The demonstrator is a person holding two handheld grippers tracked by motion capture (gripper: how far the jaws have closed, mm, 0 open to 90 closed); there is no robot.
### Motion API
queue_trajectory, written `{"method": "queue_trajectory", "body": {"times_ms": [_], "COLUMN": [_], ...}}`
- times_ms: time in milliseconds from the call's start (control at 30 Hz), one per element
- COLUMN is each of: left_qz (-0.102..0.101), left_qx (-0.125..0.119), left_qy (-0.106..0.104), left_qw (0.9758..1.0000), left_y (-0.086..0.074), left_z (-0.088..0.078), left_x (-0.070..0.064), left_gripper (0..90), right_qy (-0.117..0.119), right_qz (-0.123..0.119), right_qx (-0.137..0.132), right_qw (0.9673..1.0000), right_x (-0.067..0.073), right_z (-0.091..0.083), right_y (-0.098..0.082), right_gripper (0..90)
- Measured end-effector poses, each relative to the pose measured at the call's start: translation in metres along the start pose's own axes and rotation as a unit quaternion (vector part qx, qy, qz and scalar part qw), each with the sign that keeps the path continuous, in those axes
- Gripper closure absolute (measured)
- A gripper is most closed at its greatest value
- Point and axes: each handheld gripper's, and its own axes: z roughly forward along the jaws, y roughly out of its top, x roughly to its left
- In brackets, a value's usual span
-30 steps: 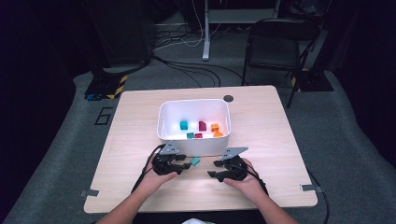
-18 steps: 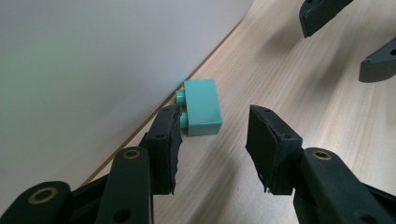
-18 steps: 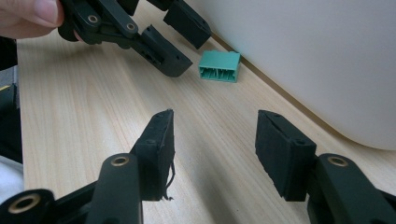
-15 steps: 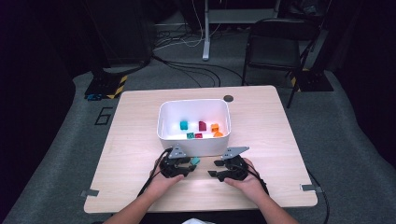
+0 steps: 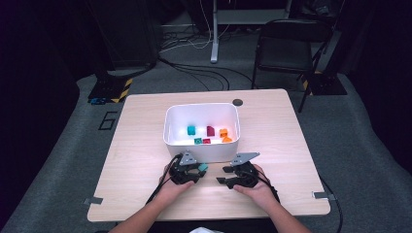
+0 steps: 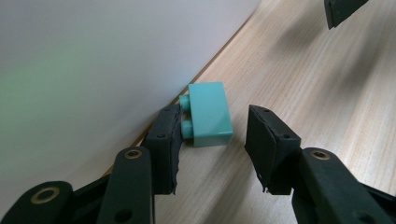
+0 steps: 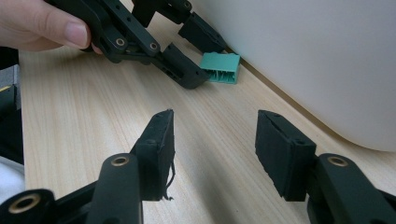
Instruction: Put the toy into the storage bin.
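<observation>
A teal brick [image 6: 208, 114] lies on its side on the wooden table [image 5: 145, 145], right against the near wall of the white bin [image 5: 201, 151]. My left gripper [image 6: 215, 133] has the brick between its jaws, which have just been closing. One pad touches the studs and the other stands a little off the smooth side. In the high view the left gripper [image 5: 198, 171] and the teal brick [image 5: 202, 167] sit in front of the bin. My right gripper [image 7: 215, 135] rests low over the table beside it, open with nothing between its fingers. The right gripper [image 5: 223, 175] points left.
The white bin [image 7: 317, 56] holds several small bricks in teal, maroon, orange and red. A dark round grommet [image 5: 237, 102] sits behind the bin. A folding chair [image 5: 286, 48] and cables stand beyond the table's far edge.
The left gripper has sunk a little and slid right, nearer the teal brick, and its jaws have narrowed around it. The right gripper has stayed where it was.
</observation>
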Motion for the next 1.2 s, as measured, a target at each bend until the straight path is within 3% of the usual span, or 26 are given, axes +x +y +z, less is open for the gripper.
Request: {"method": "queue_trajectory", "body": {"times_ms": [267,533,800,900,1200], "left_qz": [0.01,0.005,0.012,0.0,-0.003], "left_qx": [0.006,-0.002,0.001,-0.003,0.003], "left_qy": [0.0,-0.009,-0.02,-0.029,-0.046], "left_qw": [0.9999,0.9999,0.9997,0.9996,0.9989], "left_y": [0.002,0.004,0.009,0.01,0.014], "left_z": [0.0,-0.005,-0.016,-0.019,-0.031], "left_x": [-0.001,-0.003,-0.001,-0.002,-0.003], "left_gripper": [65.6,65.7,65.7,65.7,65.7], "right_qy": [0.0,-0.001,-0.001,-0.001,0.0], "right_qz": [0.0,0.001,0.002,0.002,0.002], "right_qx": [0.0,0.0,0.0,0.001,0.002], "right_qw": [1.0,1.0,1.0,1.0,1.0], "right_x": [0.0,-0.001,-0.001,-0.001,-0.001], "right_z": [0.0,0.0,0.0,0.0,0.001], "right_y": [0.0,0.0,0.0,0.0,-0.001], "right_gripper": [46.8,46.9,46.8,46.8,46.8]}}
